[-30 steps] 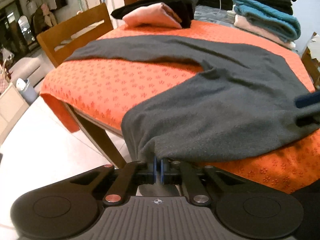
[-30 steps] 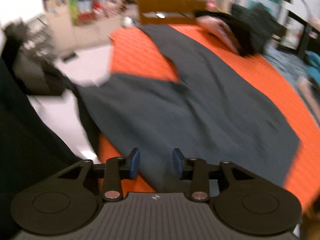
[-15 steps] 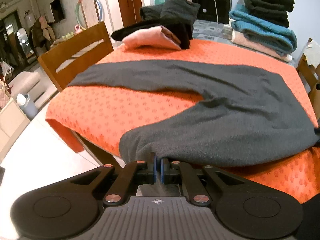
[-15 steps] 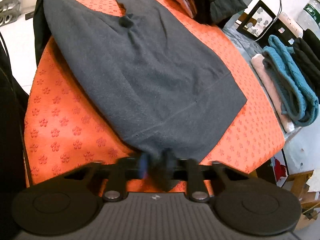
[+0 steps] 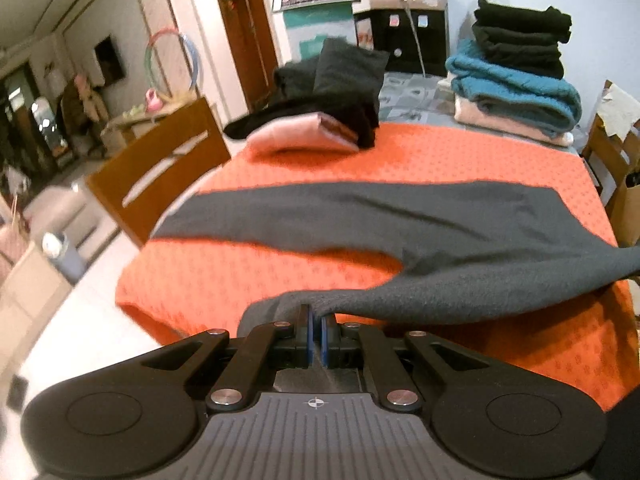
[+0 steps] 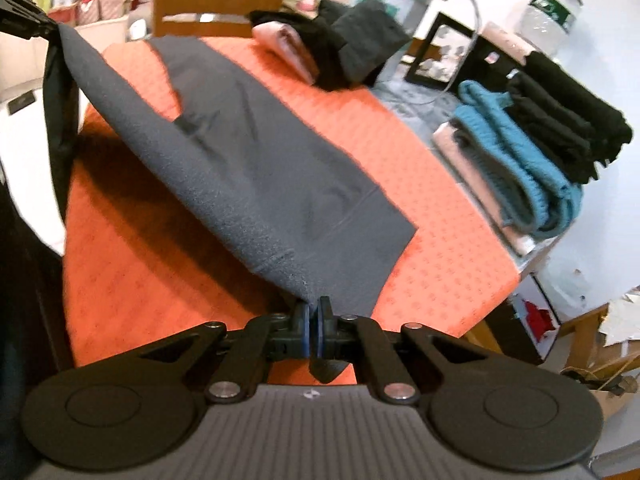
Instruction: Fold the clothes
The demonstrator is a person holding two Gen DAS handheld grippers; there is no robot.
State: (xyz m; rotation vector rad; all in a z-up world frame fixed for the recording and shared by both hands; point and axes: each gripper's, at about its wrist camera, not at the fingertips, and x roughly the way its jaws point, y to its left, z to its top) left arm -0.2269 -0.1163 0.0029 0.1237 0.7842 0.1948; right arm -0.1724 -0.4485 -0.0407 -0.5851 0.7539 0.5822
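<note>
Dark grey trousers [image 5: 420, 236] lie on the table's orange cloth [image 5: 320, 168]. My left gripper [image 5: 315, 322] is shut on the hem of the near leg and holds it raised above the cloth. My right gripper [image 6: 314, 312] is shut on the waistband corner of the grey trousers [image 6: 248, 168], also lifted. The near leg hangs stretched between the two grippers; the far leg lies flat on the orange cloth [image 6: 152, 264]. The left gripper [image 6: 24, 20] shows at the far left of the right wrist view.
A pile of pink and black clothes [image 5: 316, 120] sits at the table's far side. A stack of folded teal, pink and black knitwear [image 5: 516, 80] sits at the back right. A wooden chair [image 5: 160, 168] stands at the left, another [image 5: 608, 160] at the right.
My right gripper has closed on the waistband corner and lifted it. My left gripper has raised the leg hem up off the table edge and moved it forward over the cloth.
</note>
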